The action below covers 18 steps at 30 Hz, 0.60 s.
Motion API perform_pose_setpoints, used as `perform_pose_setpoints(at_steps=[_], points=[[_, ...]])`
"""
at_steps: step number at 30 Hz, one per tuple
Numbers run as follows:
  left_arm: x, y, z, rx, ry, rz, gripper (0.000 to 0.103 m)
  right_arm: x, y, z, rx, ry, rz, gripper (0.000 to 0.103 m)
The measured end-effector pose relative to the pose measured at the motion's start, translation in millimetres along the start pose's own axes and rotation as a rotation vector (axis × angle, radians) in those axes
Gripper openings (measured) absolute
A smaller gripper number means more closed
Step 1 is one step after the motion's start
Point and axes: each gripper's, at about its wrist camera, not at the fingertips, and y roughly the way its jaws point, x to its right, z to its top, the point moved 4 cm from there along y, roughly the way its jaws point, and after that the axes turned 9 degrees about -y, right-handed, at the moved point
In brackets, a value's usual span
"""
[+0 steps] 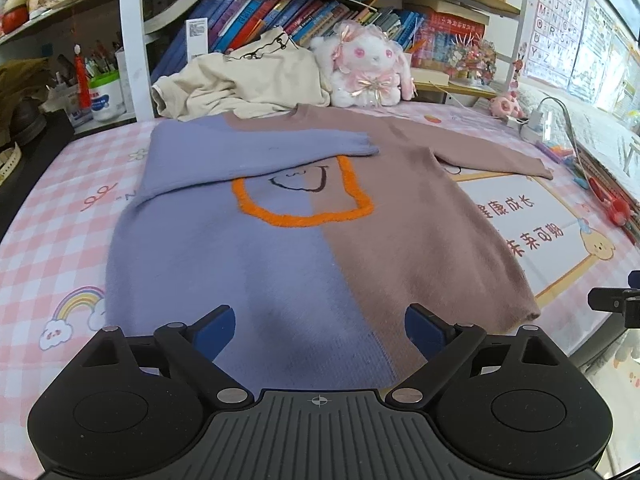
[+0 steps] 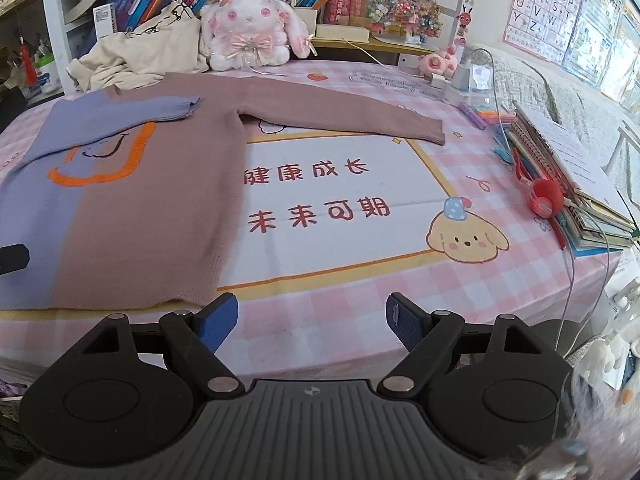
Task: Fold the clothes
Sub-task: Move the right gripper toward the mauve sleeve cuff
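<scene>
A sweater (image 1: 280,248), half blue and half mauve with an orange outline on the chest, lies flat on the pink checked tablecloth (image 1: 48,240). Its blue sleeve (image 1: 260,152) is folded across the chest. Its mauve sleeve (image 2: 340,108) lies stretched out to the right. My left gripper (image 1: 320,332) is open and empty, just above the sweater's near hem. My right gripper (image 2: 312,324) is open and empty over the cloth, right of the hem's corner (image 2: 200,296). The sweater also shows in the right wrist view (image 2: 140,208).
A cream garment (image 1: 248,80) and a plush bunny (image 1: 368,68) sit at the back against a bookshelf (image 1: 304,12). Notebooks, pens and a red object (image 2: 544,196) lie along the right edge. A cable (image 2: 496,92) runs there too.
</scene>
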Motion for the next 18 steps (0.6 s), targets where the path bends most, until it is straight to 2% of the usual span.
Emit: perform_pose_setpoints(at_steps=[10,18], points=[[26.7,25.7,15.7,-0.005,-0.043,0.093,0.094,37.4,40.7,26.5,0.021,-0.024,0.074,0.081],[75.3,50.0,28.2,-0.001,-0.104,0.183,0.094,99.1,88.1,62.3,0.03,-0.037,0.16,0.081]])
